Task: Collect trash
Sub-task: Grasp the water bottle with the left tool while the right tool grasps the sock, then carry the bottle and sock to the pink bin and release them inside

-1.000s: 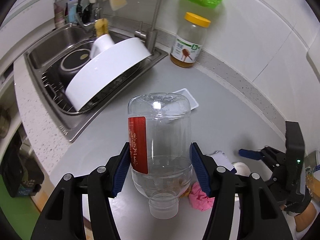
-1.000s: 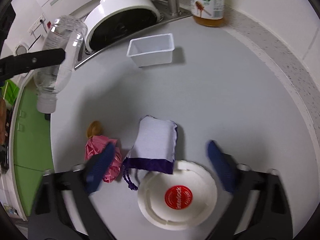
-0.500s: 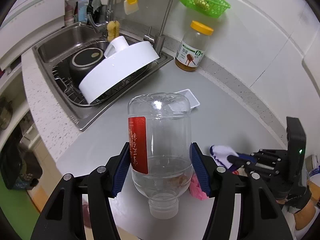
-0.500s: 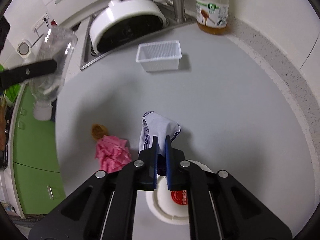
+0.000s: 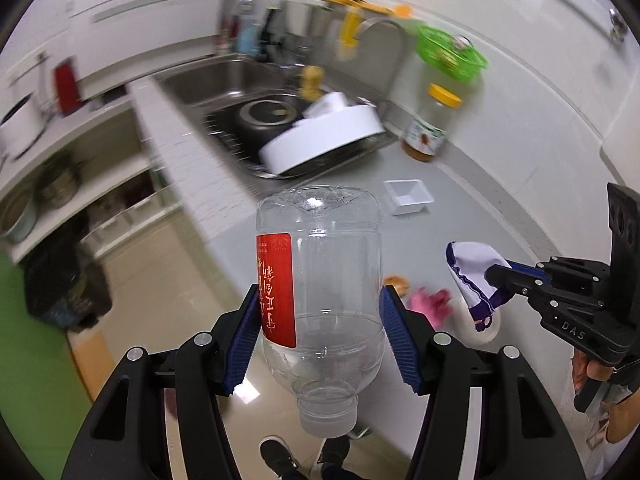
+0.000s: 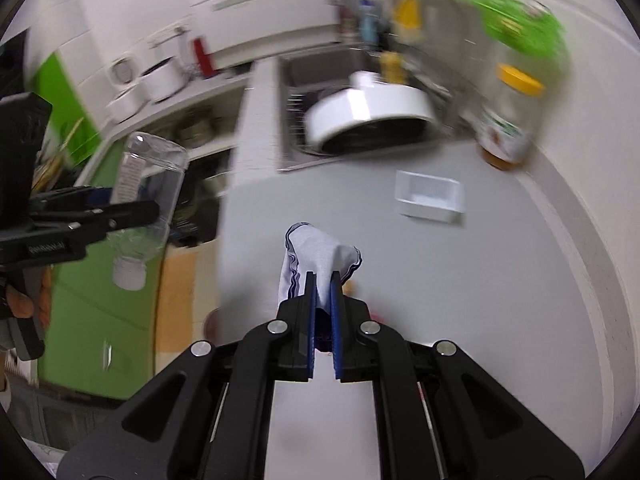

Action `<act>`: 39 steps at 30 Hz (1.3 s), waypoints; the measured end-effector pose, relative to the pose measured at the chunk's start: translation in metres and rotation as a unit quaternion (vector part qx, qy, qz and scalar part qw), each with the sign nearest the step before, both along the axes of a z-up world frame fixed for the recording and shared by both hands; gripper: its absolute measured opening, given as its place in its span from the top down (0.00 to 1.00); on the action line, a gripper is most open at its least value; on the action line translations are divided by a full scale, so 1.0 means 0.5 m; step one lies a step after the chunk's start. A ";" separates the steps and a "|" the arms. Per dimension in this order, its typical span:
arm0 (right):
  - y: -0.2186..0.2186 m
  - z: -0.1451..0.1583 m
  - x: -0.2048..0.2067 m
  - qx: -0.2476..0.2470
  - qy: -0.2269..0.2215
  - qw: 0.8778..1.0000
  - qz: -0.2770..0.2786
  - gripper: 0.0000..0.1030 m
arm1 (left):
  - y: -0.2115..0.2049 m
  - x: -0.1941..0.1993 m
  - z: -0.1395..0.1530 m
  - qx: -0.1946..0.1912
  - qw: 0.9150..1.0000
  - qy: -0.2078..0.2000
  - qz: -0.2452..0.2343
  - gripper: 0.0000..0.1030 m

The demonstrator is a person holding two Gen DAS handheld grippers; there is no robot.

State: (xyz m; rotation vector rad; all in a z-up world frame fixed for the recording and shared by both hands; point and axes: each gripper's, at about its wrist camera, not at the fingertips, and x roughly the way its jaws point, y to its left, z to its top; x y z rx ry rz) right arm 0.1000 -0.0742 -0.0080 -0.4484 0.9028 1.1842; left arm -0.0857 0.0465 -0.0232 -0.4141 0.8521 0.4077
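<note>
We hold two pieces of trash above the grey counter (image 6: pixel 460 288). Our left gripper (image 5: pixel 320 332) clamps an empty clear bottle (image 5: pixel 320 280), cap down, out past the counter edge. Our right gripper (image 6: pixel 323 300) pinches a white pouch with purple trim (image 6: pixel 316 248). To finish well, we should keep both grips firm until each piece hangs over the bin.
</note>
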 end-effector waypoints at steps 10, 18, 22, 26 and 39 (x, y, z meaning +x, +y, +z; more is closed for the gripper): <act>0.189 -0.003 -0.293 0.012 0.018 0.987 0.158 0.94 | 0.057 -0.332 -0.007 -0.001 0.990 0.010 0.138 0.44; 0.348 -0.133 -0.490 -0.024 0.037 0.977 0.209 0.94 | 0.153 -0.525 -0.122 -0.019 0.977 0.027 0.209 0.44; 0.422 -0.279 -0.533 -0.051 0.040 0.974 0.218 0.94 | 0.224 -0.557 -0.265 -0.038 0.973 0.037 0.223 0.44; 0.472 -0.449 -0.548 -0.076 0.044 0.972 0.217 0.94 | 0.290 -0.568 -0.462 -0.063 0.969 0.045 0.236 0.44; 0.546 -0.909 -0.513 -0.128 0.047 0.969 0.205 0.94 | 0.418 -0.561 -1.004 -0.134 0.954 0.068 0.261 0.06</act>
